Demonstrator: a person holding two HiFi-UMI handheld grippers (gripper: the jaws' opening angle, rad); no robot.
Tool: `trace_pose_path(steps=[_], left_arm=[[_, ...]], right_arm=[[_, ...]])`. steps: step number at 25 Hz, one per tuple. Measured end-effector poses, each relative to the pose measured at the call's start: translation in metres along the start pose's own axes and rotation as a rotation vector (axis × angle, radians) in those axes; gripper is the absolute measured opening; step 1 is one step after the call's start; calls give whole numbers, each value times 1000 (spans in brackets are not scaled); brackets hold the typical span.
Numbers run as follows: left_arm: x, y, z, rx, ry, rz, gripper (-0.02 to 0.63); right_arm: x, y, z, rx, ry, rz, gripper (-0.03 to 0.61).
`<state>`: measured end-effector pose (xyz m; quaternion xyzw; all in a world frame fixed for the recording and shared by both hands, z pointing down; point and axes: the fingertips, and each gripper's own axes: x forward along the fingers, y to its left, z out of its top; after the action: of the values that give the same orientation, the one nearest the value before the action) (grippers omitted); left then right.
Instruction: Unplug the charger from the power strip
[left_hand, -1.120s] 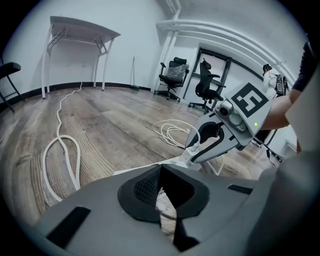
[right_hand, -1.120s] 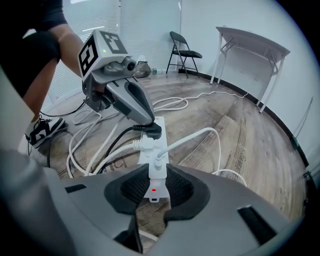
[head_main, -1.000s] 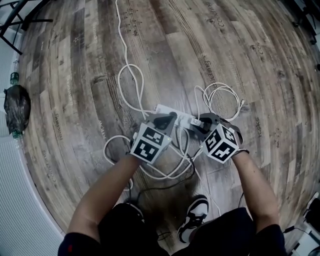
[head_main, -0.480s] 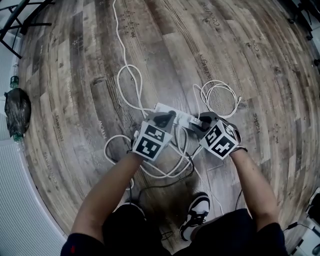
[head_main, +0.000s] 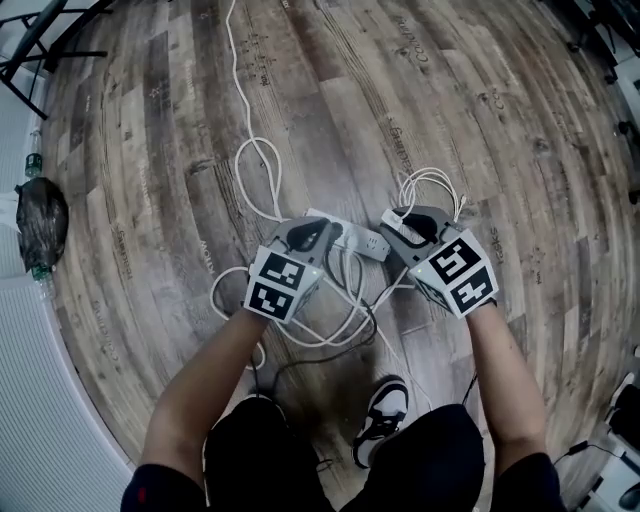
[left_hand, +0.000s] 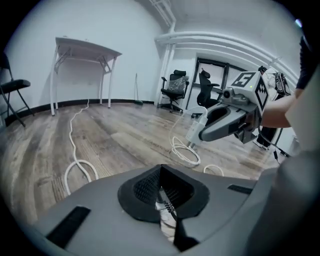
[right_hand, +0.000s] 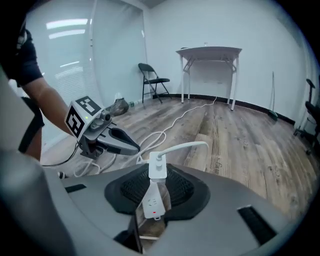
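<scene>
object inventory by kind
two grippers, left gripper (head_main: 328, 234) and right gripper (head_main: 398, 220); one power strip (head_main: 360, 240); one charger (right_hand: 159, 167); one white table (right_hand: 210, 50); one folding chair (right_hand: 152, 80); two office chairs (left_hand: 175, 85) (left_hand: 205, 84); one black bag (head_main: 40, 222); one sneaker (head_main: 385, 415) showing; white cable loops (left_hand: 187, 159), too tangled to count.

The right gripper (head_main: 398, 225), clamped on the charger (right_hand: 158, 167), now rides higher and clear of the power strip (head_main: 360, 240), the plug out of its socket, while the left gripper (head_main: 328, 235) shifts leftward, widening the gap between them.
</scene>
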<state>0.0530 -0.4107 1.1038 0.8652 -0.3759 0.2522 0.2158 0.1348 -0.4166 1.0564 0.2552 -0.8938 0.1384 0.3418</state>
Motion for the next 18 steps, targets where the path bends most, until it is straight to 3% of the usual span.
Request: trace_pose_path(steps=[6, 14, 18], left_arm=[[-97, -27, 105, 26, -65, 18, 23], [-255, -63, 254, -102, -204, 67, 23], [-336, -86, 317, -112, -247, 90, 23]], right_arm=[[-103, 10, 83, 209, -183, -55, 107], [-246, 36, 190, 364, -300, -107, 107], [-320, 68, 249, 424, -379, -84, 107]])
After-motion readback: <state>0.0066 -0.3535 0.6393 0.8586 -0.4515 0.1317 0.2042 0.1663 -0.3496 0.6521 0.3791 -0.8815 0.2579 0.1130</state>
